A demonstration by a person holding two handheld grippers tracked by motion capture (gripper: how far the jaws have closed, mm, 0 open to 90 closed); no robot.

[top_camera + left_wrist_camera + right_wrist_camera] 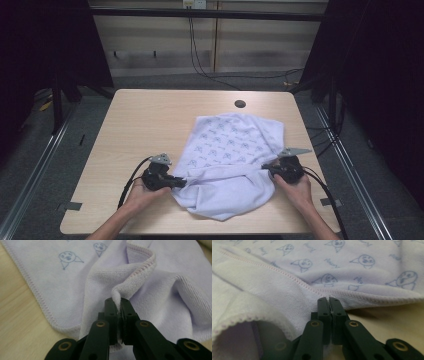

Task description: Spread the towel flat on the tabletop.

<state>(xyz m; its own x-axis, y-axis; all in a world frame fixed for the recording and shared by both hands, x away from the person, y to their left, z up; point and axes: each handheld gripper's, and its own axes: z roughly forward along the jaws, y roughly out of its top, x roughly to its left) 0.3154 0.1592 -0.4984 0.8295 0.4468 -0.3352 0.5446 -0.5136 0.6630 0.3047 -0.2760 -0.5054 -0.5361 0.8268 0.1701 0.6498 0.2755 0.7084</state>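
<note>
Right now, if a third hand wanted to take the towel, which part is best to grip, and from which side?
Probably the far stitched corner of the towel, approached from the table's far right side. That corner lies flat and free, while the left gripper and right gripper already pinch the near folded edge, which is bunched between them.

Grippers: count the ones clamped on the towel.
2. The left gripper pinches the towel at its left edge; the right gripper pinches its right edge.
</note>
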